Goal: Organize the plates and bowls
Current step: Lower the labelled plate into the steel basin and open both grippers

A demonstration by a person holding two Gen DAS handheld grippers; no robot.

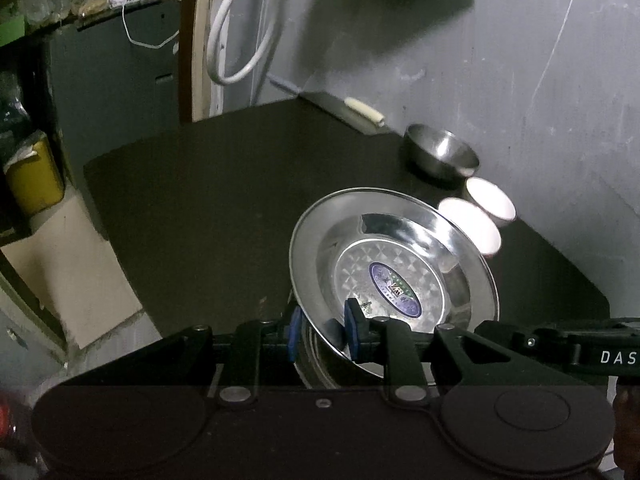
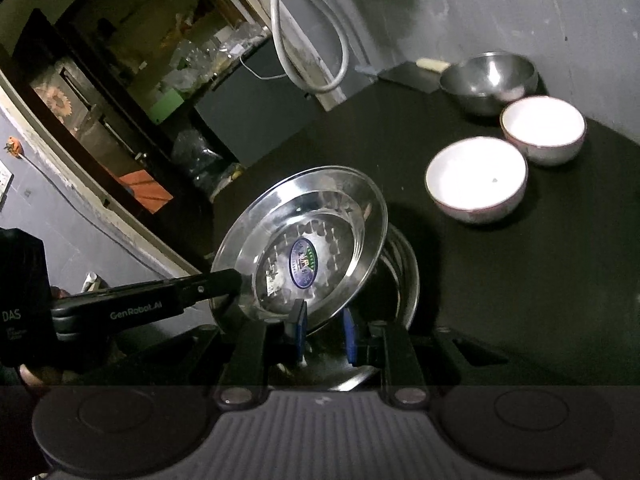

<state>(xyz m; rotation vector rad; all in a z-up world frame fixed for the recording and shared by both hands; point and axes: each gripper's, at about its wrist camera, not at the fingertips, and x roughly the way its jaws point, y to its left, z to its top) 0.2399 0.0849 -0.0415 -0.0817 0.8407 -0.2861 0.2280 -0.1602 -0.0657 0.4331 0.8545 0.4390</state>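
Blue pads of the left gripper (image 1: 322, 330) clamp the near rim of a steel plate (image 1: 394, 276) at lower centre of the left wrist view; the rim passes between them. This plate is tilted, its far edge raised, with an oval sticker (image 1: 395, 290) at its centre. In the right wrist view the right gripper (image 2: 325, 334) grips the same plate (image 2: 304, 248) at its lower rim, jaws nearly closed on the thin edge, while the left gripper's arm enters from the left and meets the plate's left rim. Beneath the plate lies a stack of further steel plates (image 2: 404, 276) on the dark table (image 2: 500, 300). At upper right stand two white bowls (image 2: 476, 180) (image 2: 543, 130) and a steel bowl (image 2: 488, 82), close together near the grey wall (image 2: 480, 0).
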